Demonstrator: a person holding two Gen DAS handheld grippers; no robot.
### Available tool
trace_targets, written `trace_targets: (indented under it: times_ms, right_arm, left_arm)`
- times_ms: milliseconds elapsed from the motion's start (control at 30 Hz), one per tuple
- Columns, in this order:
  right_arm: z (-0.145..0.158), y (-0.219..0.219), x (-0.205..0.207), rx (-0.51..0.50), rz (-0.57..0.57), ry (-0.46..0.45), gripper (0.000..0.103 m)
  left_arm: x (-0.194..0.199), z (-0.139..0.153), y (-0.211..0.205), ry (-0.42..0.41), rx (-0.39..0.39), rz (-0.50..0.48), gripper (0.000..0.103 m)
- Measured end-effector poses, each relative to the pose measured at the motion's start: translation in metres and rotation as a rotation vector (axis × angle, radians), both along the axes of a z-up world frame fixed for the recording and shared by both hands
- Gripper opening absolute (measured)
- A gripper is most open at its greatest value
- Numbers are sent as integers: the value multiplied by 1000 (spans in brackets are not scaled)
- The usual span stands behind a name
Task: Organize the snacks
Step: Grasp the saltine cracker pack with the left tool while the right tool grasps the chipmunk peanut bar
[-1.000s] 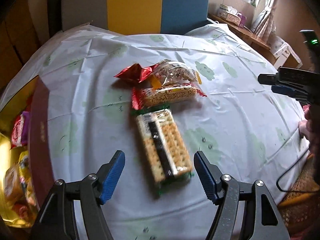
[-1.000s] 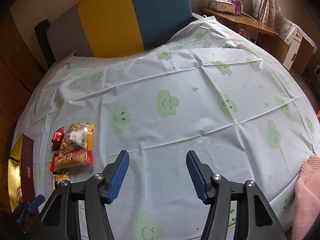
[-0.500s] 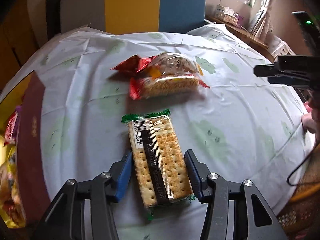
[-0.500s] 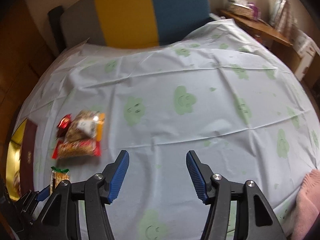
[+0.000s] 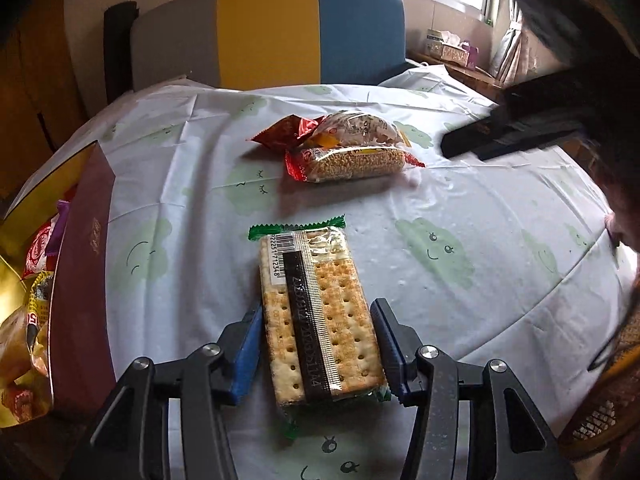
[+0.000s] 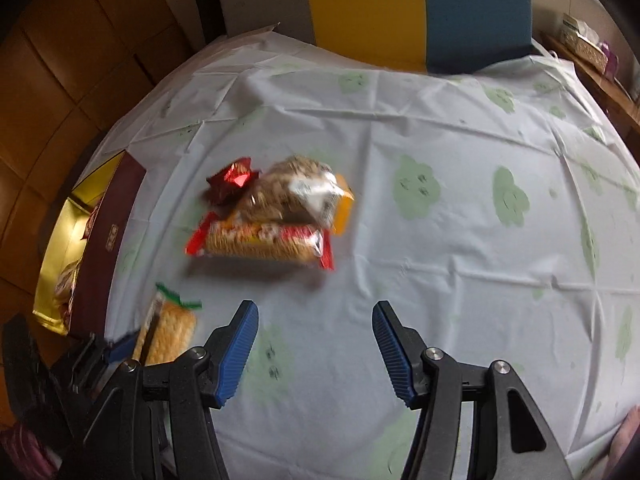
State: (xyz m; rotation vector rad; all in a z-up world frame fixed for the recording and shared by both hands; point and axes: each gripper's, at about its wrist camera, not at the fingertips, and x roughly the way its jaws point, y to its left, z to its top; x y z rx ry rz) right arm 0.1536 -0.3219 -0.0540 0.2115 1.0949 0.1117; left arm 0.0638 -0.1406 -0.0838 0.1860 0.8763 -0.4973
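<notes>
One cracker pack (image 5: 320,316) lies lengthwise on the tablecloth (image 5: 460,216), now pinched between my left gripper (image 5: 318,344) pads, which closed in from a wide spread a second ago. My right gripper (image 6: 314,350) hangs spread and empty; its blurred view has swung toward the snack pile (image 6: 272,216). Left, the gift box (image 5: 80,272) is cut off.

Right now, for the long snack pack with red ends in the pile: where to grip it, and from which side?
Grip the red-ended pack across its short width at mid-length, coming from above on its near side. It lies flat and crosswise with bare cloth in front; the clear bag leans on its far edge, so a far-side pad may snag. The right hand-held gripper is open, likely wide enough.
</notes>
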Motion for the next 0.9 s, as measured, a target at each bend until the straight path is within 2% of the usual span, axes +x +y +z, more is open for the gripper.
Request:
trace_targets:
  times_ms: [167,300,367,400,500,567,700,767,900]
  right_arm:
    - [-13,-8,39,103,-103,9,61]
    - [-34,-16,56,276,-181,48,62]
    - [-38,-11,53,333,-159,72,62]
    - [-39,-4,46,367,-106,91,62]
    - [-37,16,25,375,35,135,62]
    - [-30,28,10,337,111,150,62]
    - [-6,43,2,94,149,58,62]
    - [5,51,9,17,155,6,62]
    - [11,73,35,-97,203,-31,62]
  left_arm:
    - [0,0,4,10,-21,4,54]
    - [1,-1,5,10,-32,1,54]
    - [0,-1,6,10,-39,-2,54]
    - [0,-1,7,9,-44,-2,54]
    - [-1,-1,8,2,-47,0,54]
    - [-2,-1,8,-1,-50,4,54]
    - [-3,-2,8,-6,-49,5,54]
    - [-3,-2,8,-7,-51,5,54]
    - [-6,-1,10,-7,-53,2,54]
